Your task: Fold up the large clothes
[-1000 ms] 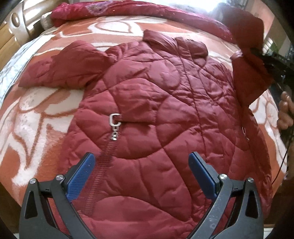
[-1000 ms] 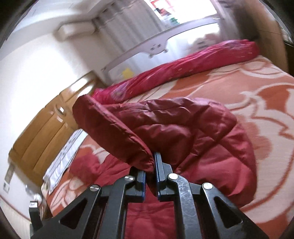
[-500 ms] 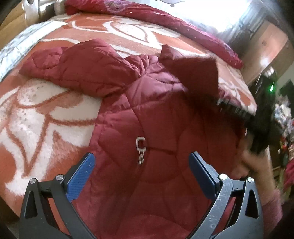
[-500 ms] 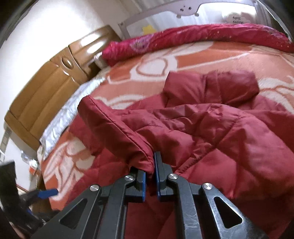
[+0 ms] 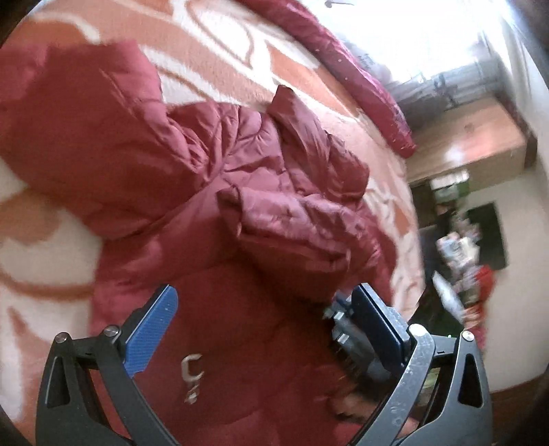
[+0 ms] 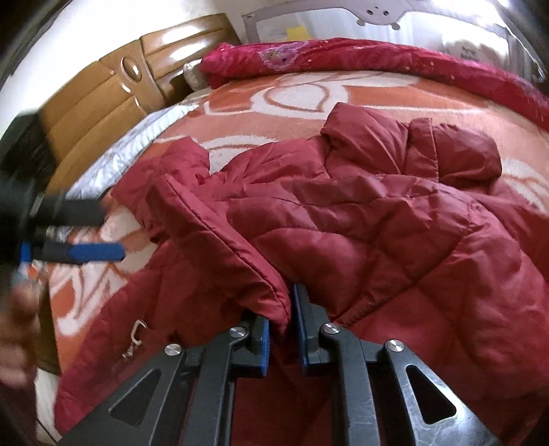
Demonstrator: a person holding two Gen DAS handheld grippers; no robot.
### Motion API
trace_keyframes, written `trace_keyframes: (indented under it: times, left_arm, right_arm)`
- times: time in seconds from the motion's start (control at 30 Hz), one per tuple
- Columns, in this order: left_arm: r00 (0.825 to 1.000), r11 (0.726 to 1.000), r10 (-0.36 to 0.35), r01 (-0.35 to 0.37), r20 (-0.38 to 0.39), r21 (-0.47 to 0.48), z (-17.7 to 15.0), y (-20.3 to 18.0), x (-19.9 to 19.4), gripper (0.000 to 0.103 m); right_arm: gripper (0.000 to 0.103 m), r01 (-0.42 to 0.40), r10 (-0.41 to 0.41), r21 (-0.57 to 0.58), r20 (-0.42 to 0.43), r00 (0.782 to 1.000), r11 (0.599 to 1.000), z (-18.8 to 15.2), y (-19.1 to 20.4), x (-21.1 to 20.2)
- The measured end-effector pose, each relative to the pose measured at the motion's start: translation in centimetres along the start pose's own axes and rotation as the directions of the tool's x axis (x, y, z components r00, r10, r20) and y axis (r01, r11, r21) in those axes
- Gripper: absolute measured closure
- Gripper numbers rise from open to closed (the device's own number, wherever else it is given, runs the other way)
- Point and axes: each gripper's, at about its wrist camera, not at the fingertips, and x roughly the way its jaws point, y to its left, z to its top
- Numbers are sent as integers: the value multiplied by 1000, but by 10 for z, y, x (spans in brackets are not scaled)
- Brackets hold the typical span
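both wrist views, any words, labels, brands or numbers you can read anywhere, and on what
No text can be read in either view.
Faint dark marks on the white panel behind the bed: too blurred to read.
Yellow note on that panel: no writing shows.
Cluttered items by the far doorway: too blurred to read.
Dark red quilted puffer jacket and its silver zipper pull: no label or brand shows.

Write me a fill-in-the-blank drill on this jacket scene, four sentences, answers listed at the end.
1. The jacket lies on a ____.
2. The sleeve cuff sits between the pads of the ____ tool, whose jaws are opening.
3. The left tool is ____ and holds nothing.
4. The metal zipper pull is shaped like the letter ____.

Missing words: bed; right; open; C
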Motion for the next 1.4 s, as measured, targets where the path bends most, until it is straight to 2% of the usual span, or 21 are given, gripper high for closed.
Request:
trace_keyframes:
  times: [0.1,0.13,0.2,0.4,0.43,0.47,0.5,0.53,0.57,0.6,0.67,0.73,0.87,0.97,1.1,1.13,1.17,1.23,1.27,1.33,1.4]
  left_arm:
    - [1000,1000,0,0,9,-14,8,-1,-2,1]
    - [1000,1000,6,-6,10,-4,8,-2,-2,1]
    - [1000,1000,7,-7,-7,10,10,-4,2,1]
    - [996,999,30,-29,-86,18,16,1,34,2]
    - [995,999,36,-34,-95,28,15,1,39,9]
    - [994,998,39,-34,-106,46,14,-1,44,24]
    - [993,997,43,-36,-112,67,13,-2,49,34]
    - [992,995,51,-41,-119,86,12,-4,52,60]
    - [990,994,65,-53,-126,100,11,-4,55,76]
    - [989,992,74,-60,-125,112,11,-5,57,77]
    - [991,986,84,-68,-99,152,9,-9,54,86]
    - [992,974,112,-96,-67,204,8,-16,45,89]
    - [976,911,213,-217,52,350,9,-31,12,91]
    - [948,837,290,-317,129,447,10,-37,0,90]
    - [928,787,357,-360,105,501,6,-32,24,90]
    - [919,782,382,-379,100,496,6,-26,32,86]
    - [914,785,393,-389,97,482,7,-22,36,78]
    - [916,812,388,-391,99,433,8,-16,37,67]
    - [918,831,380,-393,115,394,9,-12,30,55]
    - [903,843,392,-430,178,323,7,-10,12,51]
    - [898,858,370,-428,236,285,2,-12,-9,51]
  right_arm:
    - [79,35,-35,-54,-3,999,998,-2,6,10]
    - [63,40,-40,-67,-5,999,997,-1,8,13]
    - [41,17,-17,-79,0,1000,997,0,11,17]
    - [40,-10,10,-95,1,1000,995,-5,13,23]
    - [40,-14,13,-93,-4,1000,996,-6,12,24]
    - [40,-19,18,-90,-8,1000,996,-9,9,22]
    - [40,-20,19,-87,-13,1000,996,-11,6,21]
    - [40,-15,13,-81,-19,1000,997,-13,5,17]
    - [40,-14,13,-72,-18,1000,997,-18,2,14]
    - [40,-13,12,-63,-15,1000,998,-21,-1,8]
    - [40,2,-3,-45,-13,1000,999,-27,-6,-1]
    - [40,10,-10,-12,2,1000,1000,-32,-17,-15]
    - [40,15,-27,114,102,994,993,-35,-52,-52]
    - [40,67,-108,232,168,980,970,-31,-89,-72]
    - [41,123,-173,351,115,978,928,-27,-129,-59]
    - [41,148,-189,365,80,979,919,-28,-136,-49]
    - [41,174,-205,373,44,978,911,-28,-142,-40]
    - [43,220,-235,368,-4,972,904,-34,-147,-25]
    - [43,241,-252,356,-14,968,903,-36,-147,-21]
    - [43,274,-285,343,-19,958,899,-39,-146,-18]
    - [43,275,-286,349,-20,958,896,-38,-148,-16]
